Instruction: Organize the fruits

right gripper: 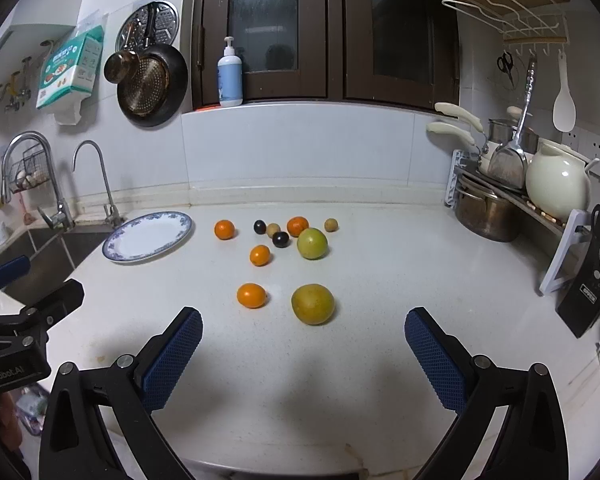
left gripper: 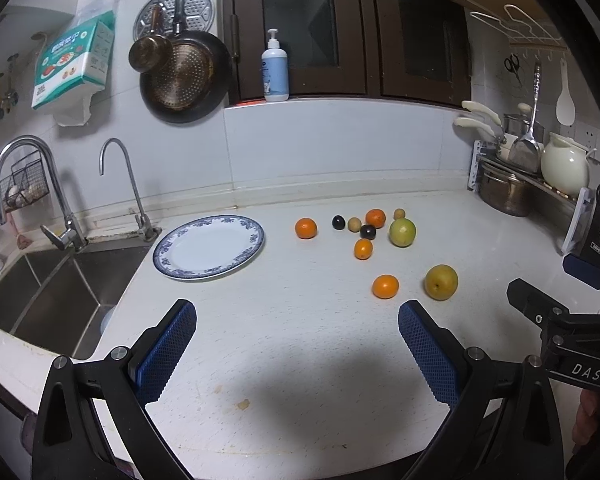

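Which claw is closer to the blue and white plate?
Left. The left gripper hangs just in front of the plate. The right gripper is off to the plate's right, by the fruit.

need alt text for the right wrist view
Nine loose fruits, among them four oranges, a yellow-green pear and a green citrus, lie on a white kitchen counter beside an empty blue-rimmed plate. The right gripper hovers with its jaws open.
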Demonstrator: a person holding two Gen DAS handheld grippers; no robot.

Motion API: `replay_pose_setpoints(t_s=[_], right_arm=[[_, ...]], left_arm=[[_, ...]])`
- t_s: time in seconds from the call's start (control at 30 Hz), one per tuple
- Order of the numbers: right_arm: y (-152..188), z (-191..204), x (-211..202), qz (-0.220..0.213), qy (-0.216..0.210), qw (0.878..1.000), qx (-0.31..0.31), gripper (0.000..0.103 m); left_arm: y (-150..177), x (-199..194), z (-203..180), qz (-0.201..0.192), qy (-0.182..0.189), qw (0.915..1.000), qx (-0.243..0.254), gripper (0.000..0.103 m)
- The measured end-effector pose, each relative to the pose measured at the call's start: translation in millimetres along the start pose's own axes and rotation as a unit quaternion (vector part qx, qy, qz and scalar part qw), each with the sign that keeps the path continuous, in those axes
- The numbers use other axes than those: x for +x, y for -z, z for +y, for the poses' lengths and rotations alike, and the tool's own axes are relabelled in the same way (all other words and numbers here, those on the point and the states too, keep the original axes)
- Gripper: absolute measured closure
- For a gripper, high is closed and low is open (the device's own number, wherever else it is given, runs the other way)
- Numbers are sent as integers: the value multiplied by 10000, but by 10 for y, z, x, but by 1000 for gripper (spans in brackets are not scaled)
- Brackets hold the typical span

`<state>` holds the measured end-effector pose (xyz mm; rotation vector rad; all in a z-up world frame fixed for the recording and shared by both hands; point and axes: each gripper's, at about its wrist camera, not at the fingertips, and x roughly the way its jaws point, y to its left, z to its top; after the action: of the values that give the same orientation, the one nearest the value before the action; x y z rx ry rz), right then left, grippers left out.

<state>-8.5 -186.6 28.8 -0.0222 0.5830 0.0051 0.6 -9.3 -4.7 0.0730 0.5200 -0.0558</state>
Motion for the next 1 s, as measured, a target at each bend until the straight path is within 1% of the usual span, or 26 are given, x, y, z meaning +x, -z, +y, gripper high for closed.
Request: replay_pose_setpoints(t_s=[0.17,0.3,0.43,0.47,0.53,0.67,0.9,1.0], right_arm=[[8,20,60,34,40,9999,-136,1],[4,10,138,32,111,9995,-311,1],[-22,-45,254,97,124,9993,-353,1],[-29,-66,300,131,94,9992,-355,1],[-44,-97,395,191,55,9991,-383,1],[-55,-136,622,343,-90,9981,-495,5],[-19,-178,1050,767,-307,9950,-565,13],[15,-188,1200,949,-455,9930,-541,18]], left_arm=[[-20,92,-73,-104,154,9993,309,0],[-57,221,-164,-171,417,9972,594,4],[-90,411,-270,-106,751,9932,883,10],[-102,475,-309,-89,863,9912,1002,12],[-114,590,-374,-55,1079,9867,1218,13],[-132,848,-488,68,1389,9774,1591,21],[-134,1318,-591,523,1829,9655,1779,34],[-128,1485,-646,692,1996,9596,1858,36]])
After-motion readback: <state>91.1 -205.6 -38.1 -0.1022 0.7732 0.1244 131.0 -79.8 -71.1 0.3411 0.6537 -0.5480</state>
